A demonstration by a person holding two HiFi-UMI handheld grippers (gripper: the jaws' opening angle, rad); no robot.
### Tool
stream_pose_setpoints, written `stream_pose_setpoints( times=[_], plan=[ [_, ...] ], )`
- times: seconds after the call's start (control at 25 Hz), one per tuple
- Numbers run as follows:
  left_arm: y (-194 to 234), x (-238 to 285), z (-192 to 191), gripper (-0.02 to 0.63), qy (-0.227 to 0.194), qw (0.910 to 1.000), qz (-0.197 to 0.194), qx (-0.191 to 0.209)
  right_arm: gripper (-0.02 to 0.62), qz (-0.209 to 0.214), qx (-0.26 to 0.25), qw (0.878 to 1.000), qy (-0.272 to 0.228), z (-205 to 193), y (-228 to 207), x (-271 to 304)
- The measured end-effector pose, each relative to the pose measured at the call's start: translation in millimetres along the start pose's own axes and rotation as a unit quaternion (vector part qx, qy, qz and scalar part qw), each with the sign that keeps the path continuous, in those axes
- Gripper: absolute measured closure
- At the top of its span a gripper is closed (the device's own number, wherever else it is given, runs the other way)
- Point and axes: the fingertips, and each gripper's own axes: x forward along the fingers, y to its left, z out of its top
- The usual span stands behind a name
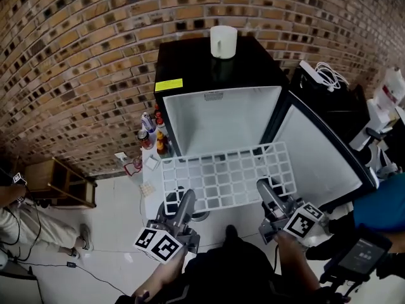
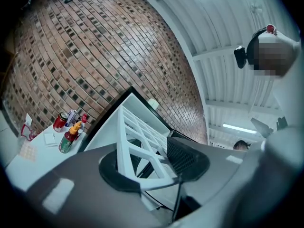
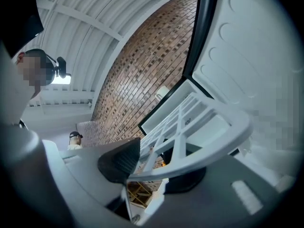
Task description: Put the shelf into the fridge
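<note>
Left gripper (image 1: 187, 199) and right gripper (image 1: 265, 189) are clamping the near edge of the white shelf (image 1: 228, 176) while we're holding it level, far edge sitting at the open mouth of the fridge (image 1: 221, 122), door (image 1: 316, 157) standing wide at right.

Grey left hand-held gripper (image 1: 188, 199) and right hand-held gripper (image 1: 265, 190), black-and-white marker cubes (image 1: 158, 244)

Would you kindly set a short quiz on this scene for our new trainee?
1. True or false: the door of the fridge stands open.
2. What stands on top of the fridge? A) a mug B) a kettle C) a plant
3. Fill in: the left hand-held gripper and the right hand-held gripper are both shut on the white ____.
Key: 1 true; 2 A; 3 shelf.
</note>
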Motion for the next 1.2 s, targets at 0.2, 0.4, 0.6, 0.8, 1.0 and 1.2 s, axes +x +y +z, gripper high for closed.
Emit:
stream_pose_setpoints(
  times=[0.2,0.4,0.6,0.8,1.0,1.2],
  plan=[
    [10,22,3,0.443,0.002,1.0000,0.009,-0.001,0.436,0.004,0.009,1.000,0.010,9,-18,19],
    [21,40,-11,0.445,0.006,0.9996,0.022,-0.016,0.436,0.001,0.018,1.000,0.024,12,-43,28],
    [32,58,-18,0.445,0.020,0.9989,0.029,-0.031,0.436,-0.002,0.030,0.999,0.030,12,-64,38],
    [36,70,-22,0.446,0.023,0.9984,0.040,-0.032,0.436,-0.005,0.036,0.998,0.044,15,-78,45],
    [37,77,-26,0.446,0.032,0.9976,0.052,-0.031,0.436,0.006,0.054,0.997,0.047,14,-91,49],
    [44,80,-27,0.446,0.024,0.9971,0.065,-0.031,0.437,0.014,0.055,0.997,0.058,11,-99,60]
  ],
)
